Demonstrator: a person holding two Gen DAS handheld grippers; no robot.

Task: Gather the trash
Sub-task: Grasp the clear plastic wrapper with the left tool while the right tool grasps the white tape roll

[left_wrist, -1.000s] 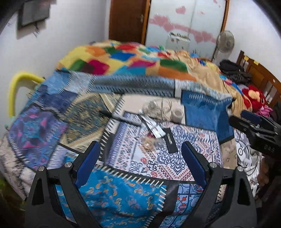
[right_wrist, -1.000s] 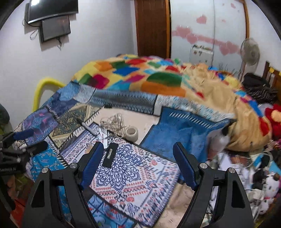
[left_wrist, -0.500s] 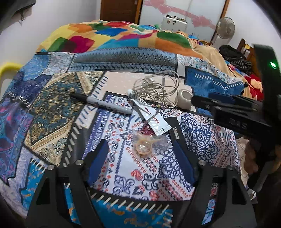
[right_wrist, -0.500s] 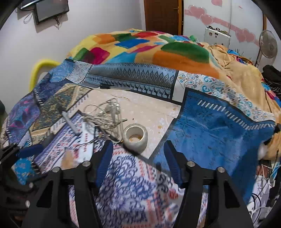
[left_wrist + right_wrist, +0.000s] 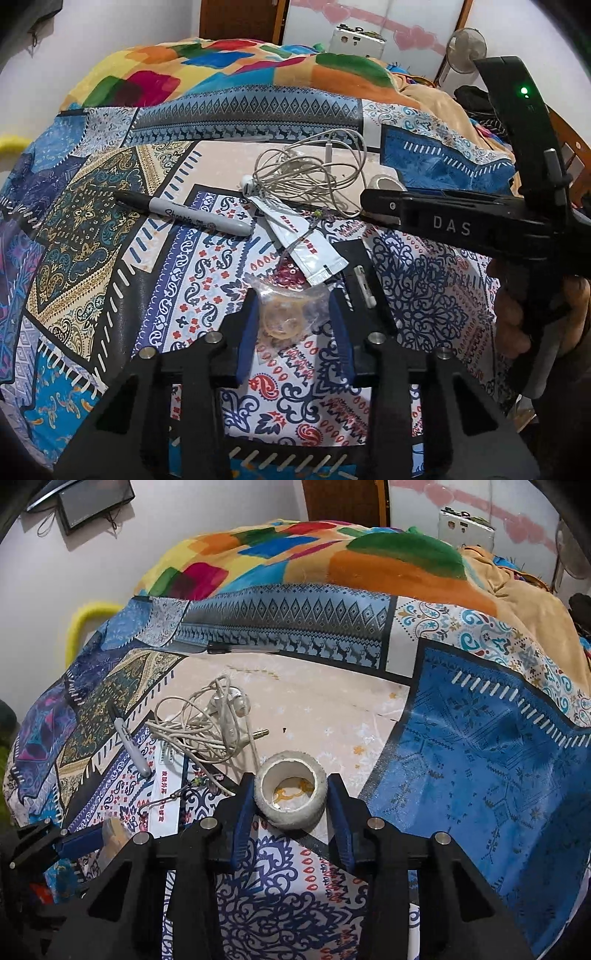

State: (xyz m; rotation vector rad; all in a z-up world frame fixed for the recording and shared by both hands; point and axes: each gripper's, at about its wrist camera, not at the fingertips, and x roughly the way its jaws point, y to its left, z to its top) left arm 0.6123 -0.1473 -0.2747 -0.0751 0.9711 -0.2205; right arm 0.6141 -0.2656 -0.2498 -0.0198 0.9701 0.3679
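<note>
Left wrist view only: left gripper (image 5: 292,319) clamped on a crumpled clear plastic bag (image 5: 290,314) holding tan rubber bands, blue pads pressing both sides. Beyond it, a white sachet (image 5: 303,240) with red print, a grey Sharpie marker (image 5: 184,216), a small white stick on a black strip (image 5: 365,288), and the right gripper's black body crossing at the right, green light lit.

Right wrist view only: right gripper (image 5: 291,799) closed around a white tape roll (image 5: 290,789), standing on its flat side, rough outer surface, hollow core open upward. Just behind, tangled white earphones (image 5: 212,725) with a gold jack.

Everything on a patchwork bedsheet (image 5: 480,746) of blue, beige and paisley panels. Farther back, a fuzzy multicoloured blanket (image 5: 295,561). White walls, a wooden door (image 5: 343,500), a wall screen (image 5: 94,500), a standing fan (image 5: 463,46).
</note>
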